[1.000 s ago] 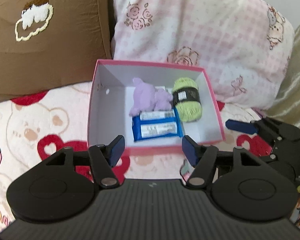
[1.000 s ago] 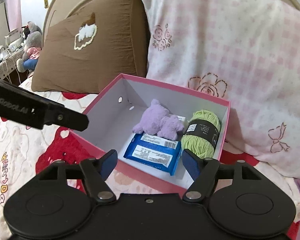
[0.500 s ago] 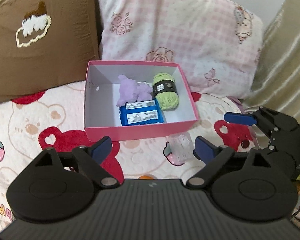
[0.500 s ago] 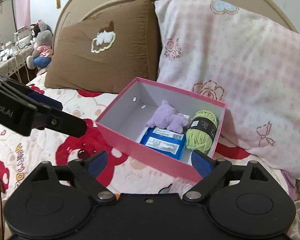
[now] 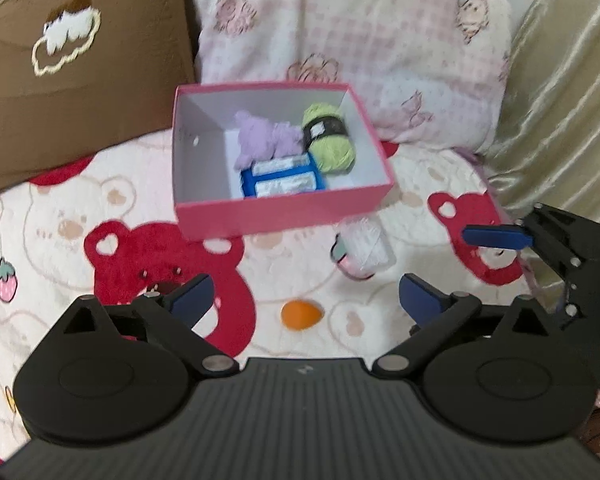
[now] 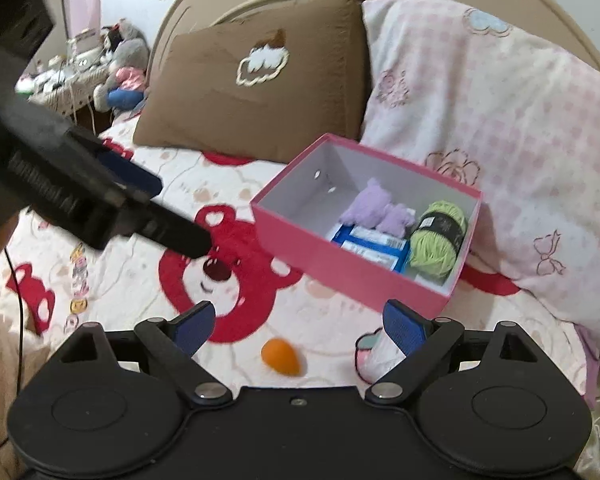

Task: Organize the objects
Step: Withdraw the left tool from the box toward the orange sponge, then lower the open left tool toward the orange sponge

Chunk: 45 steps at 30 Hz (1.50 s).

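Observation:
A pink box (image 5: 284,204) (image 6: 340,264) sits on the bear-print bedspread and holds a purple plush (image 5: 264,138) (image 6: 374,208), a green yarn ball (image 5: 332,148) (image 6: 440,240) and a blue packet (image 5: 284,182) (image 6: 376,244). In front of it lie an orange egg-shaped piece (image 5: 302,314) (image 6: 282,356) and a small clear pack (image 5: 364,246) (image 6: 380,354). My left gripper (image 5: 306,300) hovers back from the box, its jaws opening with nothing between them. My right gripper (image 6: 300,322) is open and empty, to the right of the left one.
A brown pillow (image 6: 252,92) and a pink checked pillow (image 6: 500,128) lean on the headboard behind the box. A gold curtain (image 5: 572,92) hangs at the right. Plush toys and clutter (image 6: 112,64) stand beside the bed at far left.
Both grippers have drawn back from the box and opened wider. The orange piece and the clear pack have come into view in front of the box.

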Available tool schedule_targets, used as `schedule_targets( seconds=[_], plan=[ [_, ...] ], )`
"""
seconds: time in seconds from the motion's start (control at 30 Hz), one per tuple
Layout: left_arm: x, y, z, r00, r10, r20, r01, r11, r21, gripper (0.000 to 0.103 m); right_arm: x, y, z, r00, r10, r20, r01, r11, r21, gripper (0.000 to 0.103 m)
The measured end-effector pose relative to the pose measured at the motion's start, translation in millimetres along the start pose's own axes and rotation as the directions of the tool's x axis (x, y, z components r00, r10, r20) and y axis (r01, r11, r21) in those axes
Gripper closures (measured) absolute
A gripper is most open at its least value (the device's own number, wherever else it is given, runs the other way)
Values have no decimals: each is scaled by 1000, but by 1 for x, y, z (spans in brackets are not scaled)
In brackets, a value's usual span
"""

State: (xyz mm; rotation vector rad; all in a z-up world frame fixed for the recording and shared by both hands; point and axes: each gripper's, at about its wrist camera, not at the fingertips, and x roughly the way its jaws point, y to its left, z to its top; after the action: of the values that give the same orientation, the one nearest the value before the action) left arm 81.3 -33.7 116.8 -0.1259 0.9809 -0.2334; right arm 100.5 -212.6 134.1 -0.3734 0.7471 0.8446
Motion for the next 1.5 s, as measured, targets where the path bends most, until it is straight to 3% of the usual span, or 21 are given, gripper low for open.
schedule_targets(
  seconds=[0.23,0.63,0.77,1.0,1.23,1.5],
  plan=[
    [19,7,-21,999,13,-29,-12,1000,26,3,15,10,-26,1000,-7,-9,8,1000,22,10],
    [66,23,-56,993,-6,-117,3,1000,-26,3,64,26,-69,999,-22,-23,23,998,58,10],
    [79,25,-63,995,-2,-97,-2,999,-33,3,83,36,-82,999,-17,-40,17,1000,18,10],
    [96,31,-72,997,21,-70,-25,998,-54,3,102,26,-98,999,24,-38,-19,992,127,11],
    [106,34,-74,997,79,-1,-79,996,-41,3,106,24,-103,1000,-3,-21,6,990,138,16],
    [118,33,-75,998,69,12,-68,997,-22,3,110,24,-107,1000,6,-22,-2,988,156,19]
  ],
)
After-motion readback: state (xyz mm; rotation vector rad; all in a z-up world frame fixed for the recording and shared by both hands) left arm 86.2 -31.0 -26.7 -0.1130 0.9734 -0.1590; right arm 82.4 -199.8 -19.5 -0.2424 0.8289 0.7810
